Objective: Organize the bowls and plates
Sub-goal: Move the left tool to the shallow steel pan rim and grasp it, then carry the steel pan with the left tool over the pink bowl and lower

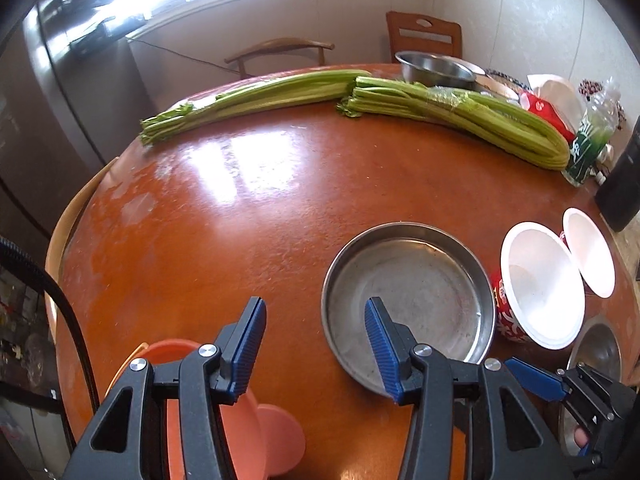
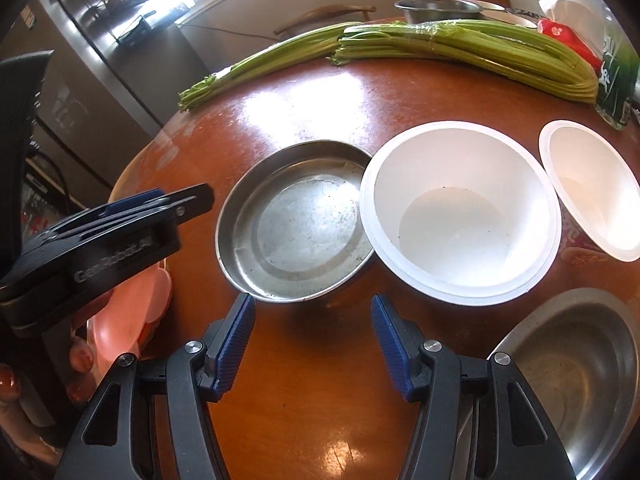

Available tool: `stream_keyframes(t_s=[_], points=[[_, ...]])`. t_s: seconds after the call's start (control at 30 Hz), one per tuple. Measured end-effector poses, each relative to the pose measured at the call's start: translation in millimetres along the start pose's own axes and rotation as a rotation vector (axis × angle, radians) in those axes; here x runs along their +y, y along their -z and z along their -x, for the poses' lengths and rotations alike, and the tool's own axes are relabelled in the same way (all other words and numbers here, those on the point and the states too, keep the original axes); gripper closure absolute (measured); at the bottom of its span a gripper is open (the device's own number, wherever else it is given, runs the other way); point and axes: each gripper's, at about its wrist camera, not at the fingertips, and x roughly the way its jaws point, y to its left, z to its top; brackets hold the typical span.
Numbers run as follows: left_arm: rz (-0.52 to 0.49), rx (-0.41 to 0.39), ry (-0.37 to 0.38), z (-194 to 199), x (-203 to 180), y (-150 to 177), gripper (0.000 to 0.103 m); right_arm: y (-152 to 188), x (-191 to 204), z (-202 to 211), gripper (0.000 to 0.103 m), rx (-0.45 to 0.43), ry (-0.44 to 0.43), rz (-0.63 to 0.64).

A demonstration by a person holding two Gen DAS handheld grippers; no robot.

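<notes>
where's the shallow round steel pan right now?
The shallow round steel pan sits mid-table in the right wrist view, just ahead of the right gripper, its right edge tucked under the rim of the large white bowl; the celery bunches lie beyond.

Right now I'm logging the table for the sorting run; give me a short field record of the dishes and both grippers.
surface: round brown table
steel plate: shallow, empty, upright
large white bowl: beside the steel plate's right rim, empty
small white bowl: right of the large one, tilted
steel bowl: near right edge
pink bowl: near left edge, under the left gripper
celery: two bunches at the far side
left gripper: open, empty
right gripper: open, empty
</notes>
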Motion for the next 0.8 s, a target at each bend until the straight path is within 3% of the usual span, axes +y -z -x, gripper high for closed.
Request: stream_keyframes(t_s=[0.43,0.63,0.8], points=[[0.034,0.127,0.1,-57,7,-10,0.052,-22,5,-33,0.041,0.093,0.071,0.0],[0.028,0.132,0.123,-60,7,-7,0.067,-22,19,-41,0.04,0.071,0.065,0.05],[0.031,0.128,0.121,-56,8,-4,0.067,-21,21,-42,0.039,0.062,0.061,0.053]])
